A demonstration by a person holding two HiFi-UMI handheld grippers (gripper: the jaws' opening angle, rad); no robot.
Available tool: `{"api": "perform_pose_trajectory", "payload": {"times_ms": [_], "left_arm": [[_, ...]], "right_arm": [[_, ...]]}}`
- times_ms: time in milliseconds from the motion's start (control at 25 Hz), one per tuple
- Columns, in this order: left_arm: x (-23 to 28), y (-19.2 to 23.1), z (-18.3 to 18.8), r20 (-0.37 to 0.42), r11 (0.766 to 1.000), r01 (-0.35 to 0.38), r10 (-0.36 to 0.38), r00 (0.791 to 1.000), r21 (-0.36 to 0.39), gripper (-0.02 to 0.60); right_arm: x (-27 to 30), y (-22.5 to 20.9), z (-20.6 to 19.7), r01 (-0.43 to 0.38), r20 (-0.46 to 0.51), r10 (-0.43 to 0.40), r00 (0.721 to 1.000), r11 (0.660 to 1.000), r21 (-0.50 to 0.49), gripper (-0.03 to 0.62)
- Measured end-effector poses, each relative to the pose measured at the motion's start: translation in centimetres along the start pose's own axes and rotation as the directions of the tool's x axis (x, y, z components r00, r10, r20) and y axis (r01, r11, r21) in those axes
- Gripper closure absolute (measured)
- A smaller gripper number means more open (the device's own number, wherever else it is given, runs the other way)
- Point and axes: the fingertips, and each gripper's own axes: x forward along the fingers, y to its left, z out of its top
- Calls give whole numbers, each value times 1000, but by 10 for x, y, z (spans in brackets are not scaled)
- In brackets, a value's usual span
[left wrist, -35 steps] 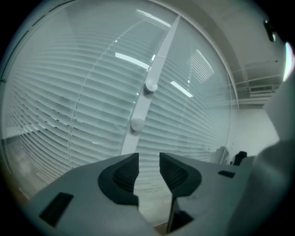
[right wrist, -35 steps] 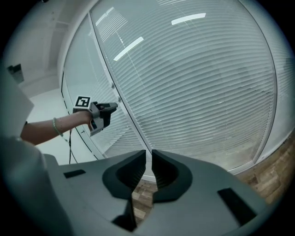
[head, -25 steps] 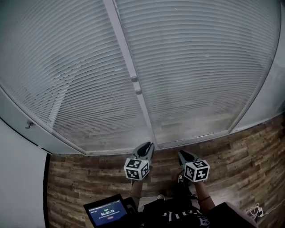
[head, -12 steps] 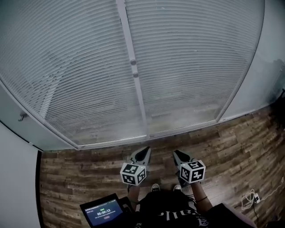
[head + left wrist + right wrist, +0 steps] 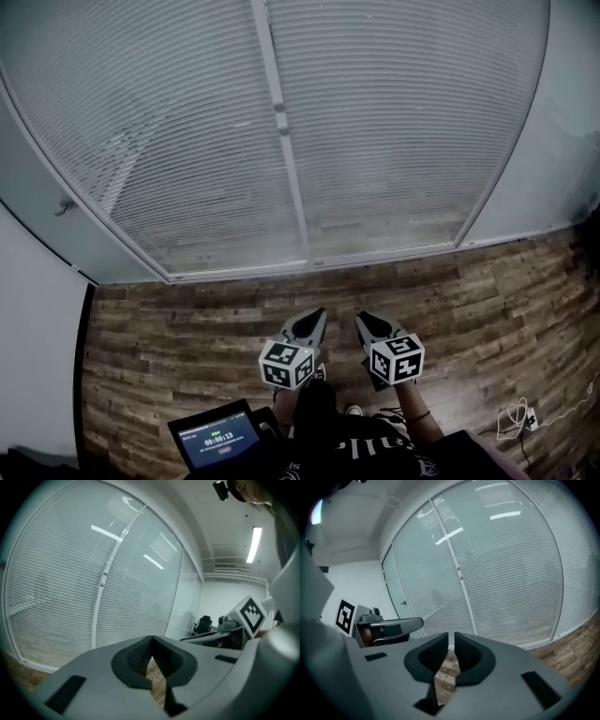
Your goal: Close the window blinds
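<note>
While the person stands back from the glass, the window blinds point(image 5: 403, 141) hang across both tall panes, one on each side of the white mullion point(image 5: 284, 178), their slats reaching to the bottom rail where the glass meets the wooden floor point(image 5: 169, 323). Two small knobs point(image 5: 279, 107) sit on the mullion, one above the other. Well short of the mullion's foot, and apart from the blinds, the left gripper point(image 5: 316, 317) points toward the glass just left of the mullion's line; in the left gripper view its jaws are clenched tip to tip with nothing between them, only floor showing behind. Just right of that line, the right gripper point(image 5: 360, 320) points the same way; the right gripper view shows its jaws released by a thin slit, nothing in the gap. Each gripper carries its marker cube behind the jaws, and the two are close side by side without touching. Farther left of the mullion, a lever handle point(image 5: 65, 206) juts from the neighbouring frosted panel. Nearer the person than the grippers, left of the mullion's line, a tablet point(image 5: 221, 438) glows with a timer, and far to the right a white cable point(image 5: 517, 416) lies coiled on the floor.
</note>
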Motion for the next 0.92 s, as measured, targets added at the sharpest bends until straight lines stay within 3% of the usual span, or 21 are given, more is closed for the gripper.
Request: {"api": "perform_pose_trajectory", "payload": {"times_ms": [280, 920], "left_arm": [[-34, -80, -41, -30, 1000, 17, -17, 999, -6, 577], [-56, -112, -44, 3, 999, -48, 48, 999, 18, 577]], "right_arm": [[-66, 17, -47, -35, -19, 35, 999, 999, 2, 543], [-107, 28, -47, -84, 17, 85, 996, 995, -53, 543]]}}
